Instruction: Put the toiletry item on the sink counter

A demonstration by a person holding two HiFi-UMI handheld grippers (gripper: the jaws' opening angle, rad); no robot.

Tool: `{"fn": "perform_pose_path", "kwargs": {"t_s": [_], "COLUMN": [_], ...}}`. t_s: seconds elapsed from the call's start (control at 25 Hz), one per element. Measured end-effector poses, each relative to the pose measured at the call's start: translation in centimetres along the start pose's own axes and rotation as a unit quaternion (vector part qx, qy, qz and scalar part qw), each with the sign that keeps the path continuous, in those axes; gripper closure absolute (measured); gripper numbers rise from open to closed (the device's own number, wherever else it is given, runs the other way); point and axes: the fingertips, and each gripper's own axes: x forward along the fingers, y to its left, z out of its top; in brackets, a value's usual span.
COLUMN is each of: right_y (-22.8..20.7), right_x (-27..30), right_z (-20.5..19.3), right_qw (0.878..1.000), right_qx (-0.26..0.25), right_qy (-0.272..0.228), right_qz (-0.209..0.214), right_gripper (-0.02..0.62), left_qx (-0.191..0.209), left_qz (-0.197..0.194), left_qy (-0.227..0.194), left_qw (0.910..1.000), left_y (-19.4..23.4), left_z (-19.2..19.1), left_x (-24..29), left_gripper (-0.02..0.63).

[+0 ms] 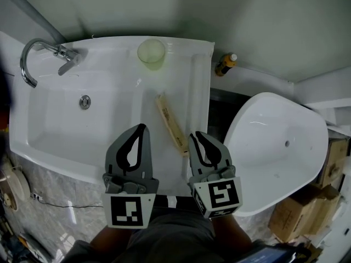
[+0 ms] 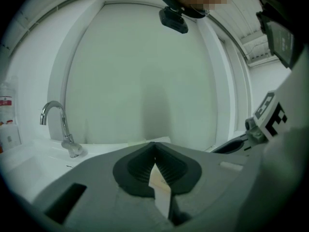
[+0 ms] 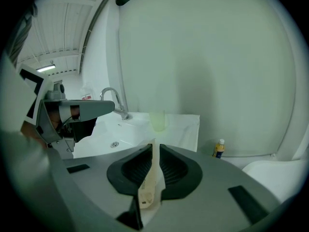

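The toiletry item is a long beige tube (image 1: pixel 171 125). It lies flat on the white sink counter (image 1: pixel 194 86), pointing diagonally from the cup toward me. My right gripper (image 1: pixel 196 136) hovers just right of the tube's near end, apart from it, with its jaws drawn together. In the right gripper view a sliver of the printed tube (image 3: pixel 146 190) shows through the narrow slit between the jaws (image 3: pixel 153 146). My left gripper (image 1: pixel 141 128) is shut and empty over the basin's front right part. In its own view (image 2: pixel 154 145) the tips meet.
A pale green cup (image 1: pixel 151 52) stands at the back of the counter. The chrome faucet (image 1: pixel 41 51) is at the back left and the drain (image 1: pixel 85 101) lies in the basin. A small yellow bottle (image 1: pixel 226 63) sits beyond the counter's right edge, a white toilet (image 1: pixel 274 147) stands to the right, and cardboard boxes (image 1: pixel 307 212) lie lower right.
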Motion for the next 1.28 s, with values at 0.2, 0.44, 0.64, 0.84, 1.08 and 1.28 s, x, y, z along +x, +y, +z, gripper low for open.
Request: {"fn": "perform_pose_path", "kwargs": {"t_s": [0.2,0.44,0.64,0.84,1.08,1.28], "right_y": [0.8,2.4,3.6,4.6,5.3,5.8], "right_x": [-2.7,-6.2,-9.4,-11.7,-13.6,-13.9], "right_z": [3.9,8.5,11.9,15.2,16.8,17.2], "right_qw": [0.999,0.993,0.984,0.972,0.964,0.961], "right_qx": [-0.019,-0.048,-0.077,-0.109,-0.126,-0.134], "right_qy": [-0.048,-0.109,-0.156,-0.205,-0.23,-0.237], "right_qz": [0.009,0.026,0.037,0.043,0.044,0.049], "right_gripper": [0.554,0.56,0.569,0.577,0.58,0.58], "left_qx": [0.012,0.028,0.02,0.016,0.035,0.041], "left_qz": [0.008,0.017,0.025,0.026,0.034,0.038], "left_qy": [-0.029,-0.068,-0.099,-0.125,-0.139,-0.148], "left_qw": [0.9995,0.9972,0.9946,0.9917,0.9891,0.9874], "left_y": [-1.1,-2.6,-3.6,-4.4,-5.0,-4.7], "left_z": [3.2,7.0,9.5,11.3,12.9,13.5], "left_x": [-2.1,-4.9,-7.1,-8.5,-10.0,-10.2], "left_gripper": [0.595,0.595,0.595,0.595,0.595,0.595]}}
